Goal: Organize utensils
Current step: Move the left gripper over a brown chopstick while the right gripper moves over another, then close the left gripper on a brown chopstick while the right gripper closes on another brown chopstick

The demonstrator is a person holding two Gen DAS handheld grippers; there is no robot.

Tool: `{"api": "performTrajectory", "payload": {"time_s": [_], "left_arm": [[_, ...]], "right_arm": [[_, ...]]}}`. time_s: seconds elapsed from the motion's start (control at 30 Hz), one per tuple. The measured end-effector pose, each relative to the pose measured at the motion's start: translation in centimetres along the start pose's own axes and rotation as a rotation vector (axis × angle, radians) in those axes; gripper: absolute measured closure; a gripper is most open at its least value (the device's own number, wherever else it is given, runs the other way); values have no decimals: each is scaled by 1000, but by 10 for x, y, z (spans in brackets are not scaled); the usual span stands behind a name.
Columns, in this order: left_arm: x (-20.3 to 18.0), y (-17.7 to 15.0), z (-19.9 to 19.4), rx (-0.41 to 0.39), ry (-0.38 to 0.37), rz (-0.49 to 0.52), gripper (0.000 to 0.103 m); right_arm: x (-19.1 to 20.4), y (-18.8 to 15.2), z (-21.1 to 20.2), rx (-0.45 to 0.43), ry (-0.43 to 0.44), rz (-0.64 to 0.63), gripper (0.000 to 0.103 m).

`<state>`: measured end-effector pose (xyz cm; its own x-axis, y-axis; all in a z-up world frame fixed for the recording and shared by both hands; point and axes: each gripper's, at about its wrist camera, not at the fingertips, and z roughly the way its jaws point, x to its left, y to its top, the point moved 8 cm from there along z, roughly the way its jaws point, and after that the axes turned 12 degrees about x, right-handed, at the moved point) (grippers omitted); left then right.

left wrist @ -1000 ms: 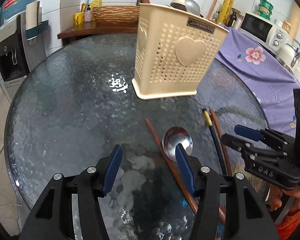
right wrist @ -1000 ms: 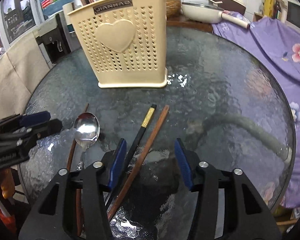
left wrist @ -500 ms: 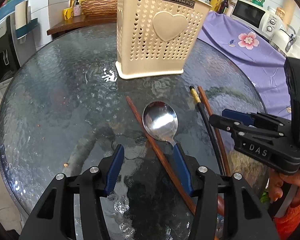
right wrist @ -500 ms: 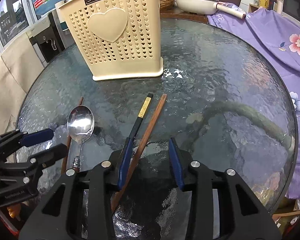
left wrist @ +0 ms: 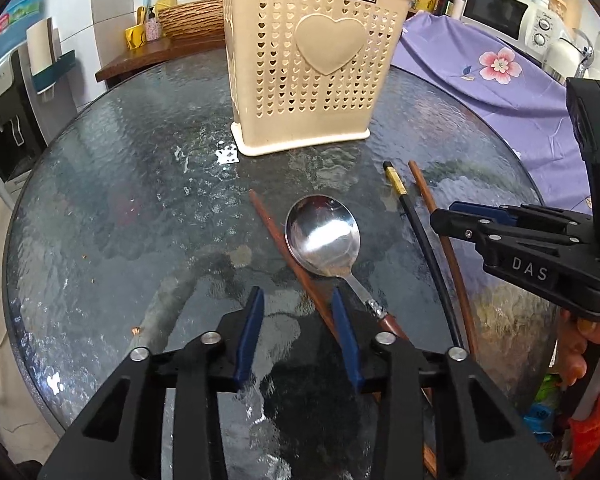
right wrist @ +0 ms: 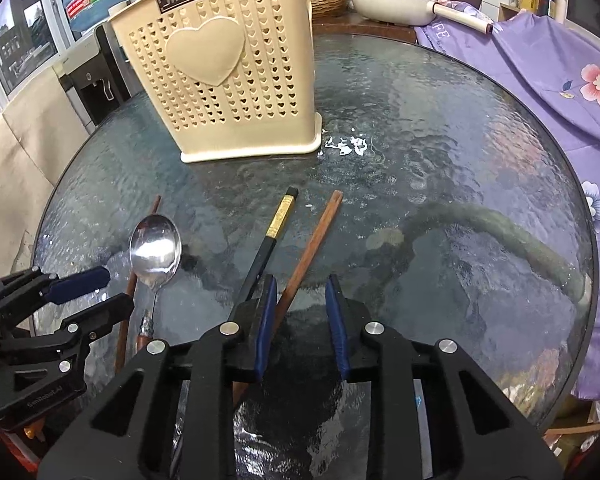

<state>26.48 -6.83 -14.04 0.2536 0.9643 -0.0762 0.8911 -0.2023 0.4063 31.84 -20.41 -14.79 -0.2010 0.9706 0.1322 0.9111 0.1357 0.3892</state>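
Two grippers hung over the glass table (right wrist: pixel 440 152), both jaws just narrowing. Your right gripper (right wrist: pixel 300 312) straddled the brown chopstick (right wrist: pixel 312 240), ungripped, its length running toward the holder (right wrist: pixel 228 80). Your left gripper (left wrist: pixel 296 332) was empty; the spoon (left wrist: pixel 324 236) lay just right.

— Where's everything sitting from the basket (right wrist: pixel 228 76)?

— Just in front of it: spoon (right wrist: pixel 155 246) leftmost, then the black chopstick (right wrist: pixel 267 246). The brown chopstick (right wrist: pixel 312 240) runs between the right gripper (right wrist: pixel 302 292)'s closing jaws, not yet pinched.
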Motion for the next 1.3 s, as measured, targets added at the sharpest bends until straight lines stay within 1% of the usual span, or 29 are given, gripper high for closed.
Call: {"api": "performTrajectory", "payload": {"time_s": [0.13, 0.3, 0.5, 0.67, 0.8, 0.9, 1.03, 1.1, 1.17, 1.3], "left_arm": [[5, 9, 4, -6, 34, 6, 75], [20, 22, 8, -2, 15, -27, 82], [28, 35, 13, 2, 3, -46, 86], [23, 43, 17, 8, -13, -34, 92], [27, 53, 21, 16, -32, -27, 92], [30, 58, 25, 25, -28, -17, 92], [26, 59, 26, 27, -11, 1, 93], [24, 60, 27, 29, -15, 1, 93], [23, 62, 28, 31, -21, -1, 94], [21, 66, 29, 39, -9, 19, 94]], "right_arm": [[2, 7, 3, 1, 12, 6, 77], [7, 13, 6, 1, 14, -5, 77], [6, 22, 11, 6, 26, 12, 78], [10, 30, 14, 5, 26, 18, 84], [11, 35, 17, 13, 47, 28, 85], [11, 40, 19, 22, 50, 25, 86], [14, 45, 21, 30, 33, 14, 86], [15, 45, 21, 30, 20, 11, 86], [18, 45, 22, 32, 13, 9, 91], [25, 45, 23, 38, 16, 2, 93]]}}
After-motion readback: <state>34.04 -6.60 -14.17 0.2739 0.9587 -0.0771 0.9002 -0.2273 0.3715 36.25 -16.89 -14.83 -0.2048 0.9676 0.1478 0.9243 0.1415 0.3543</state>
